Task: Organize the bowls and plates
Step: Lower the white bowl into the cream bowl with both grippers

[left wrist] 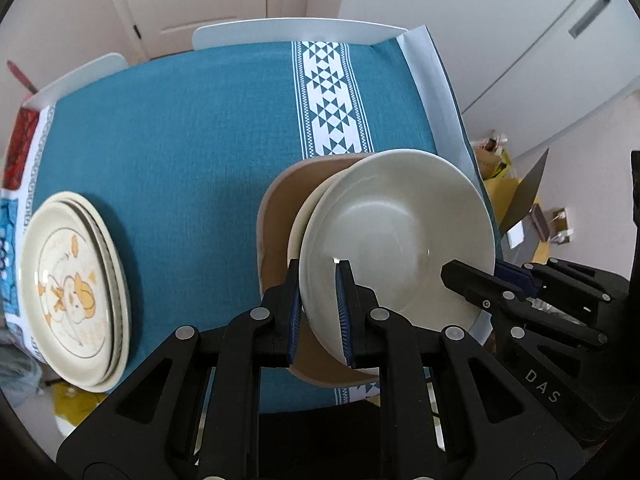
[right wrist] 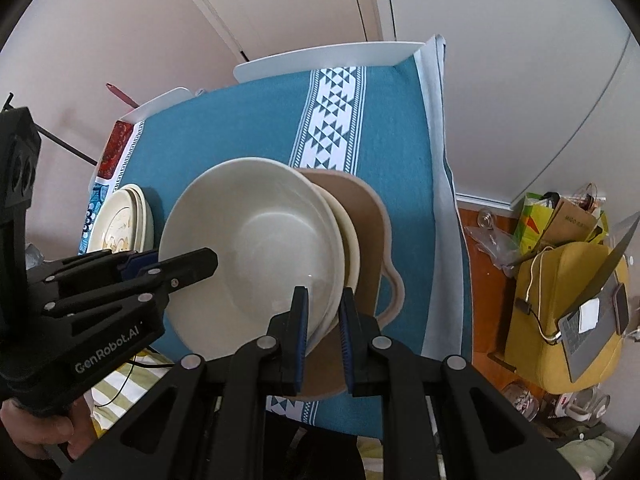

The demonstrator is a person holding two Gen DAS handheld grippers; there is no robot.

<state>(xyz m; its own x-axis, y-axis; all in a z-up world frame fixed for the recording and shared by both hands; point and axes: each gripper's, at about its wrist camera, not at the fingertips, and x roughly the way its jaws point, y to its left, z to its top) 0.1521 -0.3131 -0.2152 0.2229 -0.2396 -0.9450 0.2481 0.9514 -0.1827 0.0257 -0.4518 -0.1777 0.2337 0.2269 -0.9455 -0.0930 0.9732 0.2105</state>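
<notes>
A cream bowl (left wrist: 396, 236) is held between both grippers above a tan dish with a handle (left wrist: 280, 216) on the teal tablecloth; a second cream bowl (right wrist: 352, 240) sits nested under it. My left gripper (left wrist: 320, 312) is shut on the bowl's left rim. My right gripper (right wrist: 324, 332) is shut on the right rim of the cream bowl (right wrist: 256, 240); it also shows in the left wrist view (left wrist: 496, 280). The tan dish (right wrist: 368, 220) lies below. A stack of cartoon plates (left wrist: 72, 284) lies at the left, also seen in the right wrist view (right wrist: 120, 224).
The teal cloth (left wrist: 200, 140) with a white patterned stripe (left wrist: 332, 96) covers the table. White chairs (left wrist: 280, 28) stand at the far edge. A yellow seat with a laptop (right wrist: 576, 308) and bags (right wrist: 560, 216) are on the floor at the right.
</notes>
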